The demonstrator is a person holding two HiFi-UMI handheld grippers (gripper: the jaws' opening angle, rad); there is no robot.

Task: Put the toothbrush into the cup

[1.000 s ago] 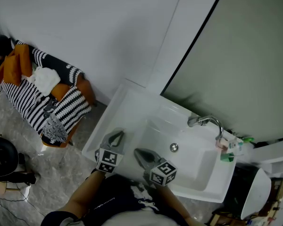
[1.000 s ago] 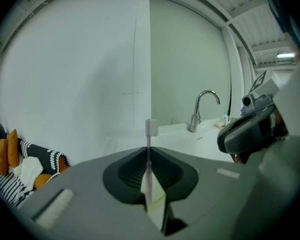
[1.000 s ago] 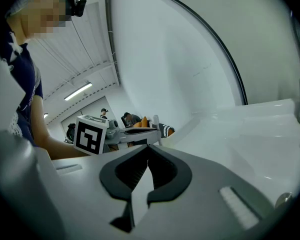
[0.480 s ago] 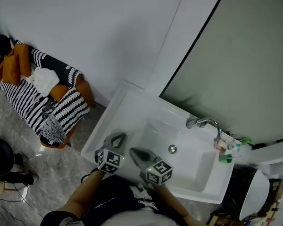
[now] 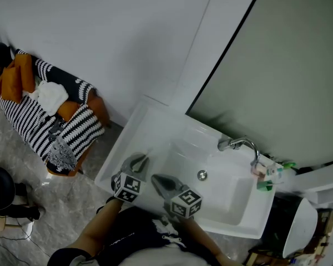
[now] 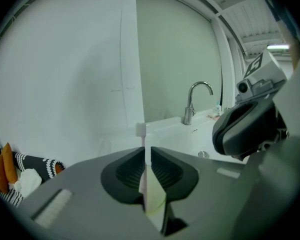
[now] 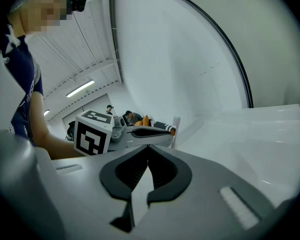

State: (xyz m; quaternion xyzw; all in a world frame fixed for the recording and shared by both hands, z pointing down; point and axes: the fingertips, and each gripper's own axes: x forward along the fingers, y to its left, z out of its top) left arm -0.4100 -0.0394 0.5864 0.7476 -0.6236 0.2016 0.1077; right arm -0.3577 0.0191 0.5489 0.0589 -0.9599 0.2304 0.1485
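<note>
One toothbrush, upright between the jaws of the left gripper, head clear above their tips; pads grip its handle, jaws just eased slightly wider. One right gripper, jaws together, empty.

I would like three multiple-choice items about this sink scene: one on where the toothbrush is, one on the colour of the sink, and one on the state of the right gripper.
1. Where is the toothbrush?
A. in the right gripper
B. between the jaws of the left gripper
C. lying in the sink

2. What colour is the sink?
A. white
B. black
C. green

3. How do the jaws of the right gripper stand?
A. wide apart
B. closed on the toothbrush
C. together, nothing between them

Key:
1 B: the left gripper view shows it clamped upright there.
2 A: the head view shows it white.
3 C: the right gripper view shows the tips meeting, empty.
</note>
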